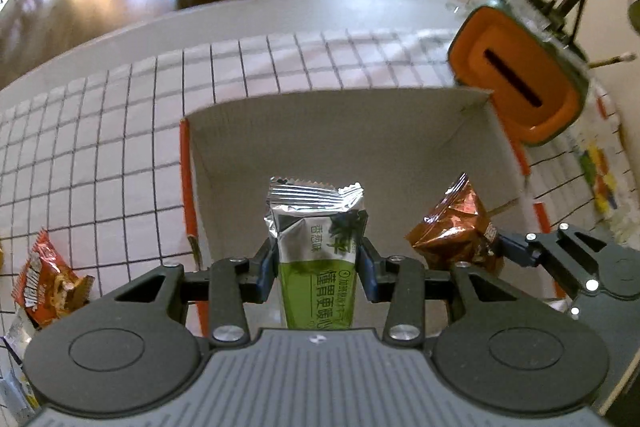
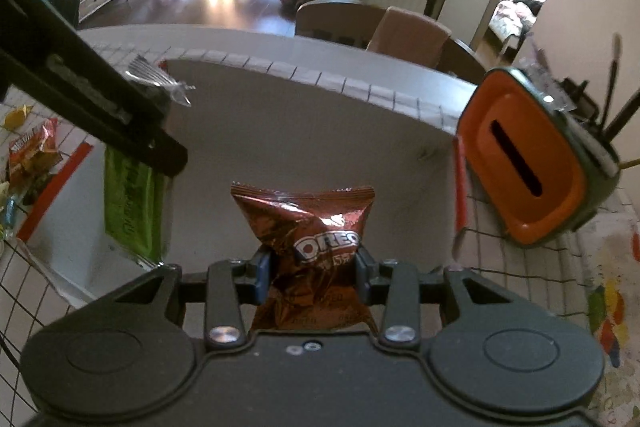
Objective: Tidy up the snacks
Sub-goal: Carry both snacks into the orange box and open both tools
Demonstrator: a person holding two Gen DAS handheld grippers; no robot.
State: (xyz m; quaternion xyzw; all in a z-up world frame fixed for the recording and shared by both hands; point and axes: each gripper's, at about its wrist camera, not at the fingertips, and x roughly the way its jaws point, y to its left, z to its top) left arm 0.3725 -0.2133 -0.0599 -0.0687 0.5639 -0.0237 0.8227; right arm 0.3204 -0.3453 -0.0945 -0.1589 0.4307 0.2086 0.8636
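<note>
Jaws clamping snack packets (image 1: 316, 227) over open box (image 1: 320, 115)

The brown foil packet (image 2: 316, 243) reads "OREO" in white letters. The green-and-silver packet (image 1: 318, 251) carries Chinese print, including "香葱味".

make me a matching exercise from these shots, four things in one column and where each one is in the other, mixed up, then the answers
Things:
1. green snack bar
2. brown cookie pack
3. red snack bag
4. orange-lidded container

Places:
A. in the right hand-held gripper
B. on the checked cloth, left of the box
C. beside the box's far right corner
D. in the left hand-held gripper

Pairs: 1-D, 2-A, 3-B, 4-C
</note>
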